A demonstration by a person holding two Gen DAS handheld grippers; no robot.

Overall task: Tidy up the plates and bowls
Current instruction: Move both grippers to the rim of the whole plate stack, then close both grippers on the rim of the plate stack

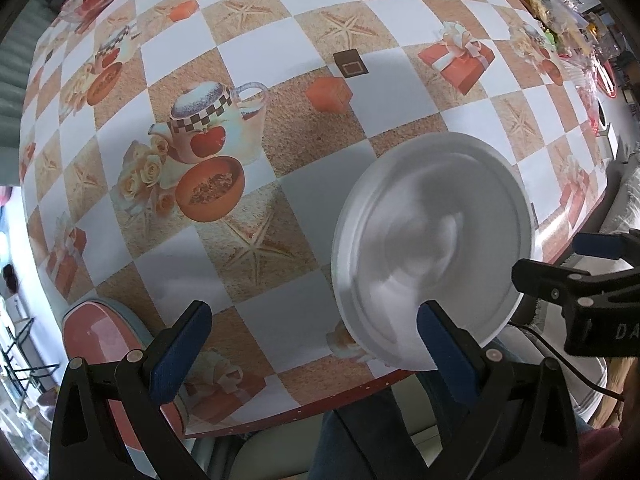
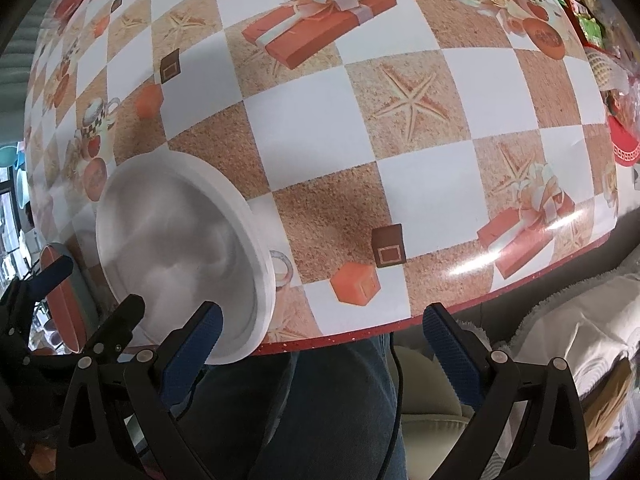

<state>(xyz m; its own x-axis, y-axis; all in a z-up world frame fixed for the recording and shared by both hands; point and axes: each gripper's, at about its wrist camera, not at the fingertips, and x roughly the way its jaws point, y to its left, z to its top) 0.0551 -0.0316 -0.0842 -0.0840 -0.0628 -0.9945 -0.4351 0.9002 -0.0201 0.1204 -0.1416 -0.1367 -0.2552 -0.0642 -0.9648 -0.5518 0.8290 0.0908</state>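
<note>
1. Plate (image 1: 432, 248), white, sits at the near table (image 1: 320, 40) edge, overhanging slightly.
2. Left gripper (image 1: 316, 344): jaws wide, holding nothing.
3. Right gripper (image 2: 320, 340): jaws wide, holding nothing.

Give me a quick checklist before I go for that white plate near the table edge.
1. Left gripper open: ok, fingers spread wide.
2. Right gripper open: ok.
3. White plate free of both grippers: ok, no finger clamps it.
4. Plate fully on the table: not ok, its near rim hangs past the table edge.
5. Red plate out of the way: ok, it lies apart on the left.
6. Plate empty: cannot tell, the surface is blurred.
</note>
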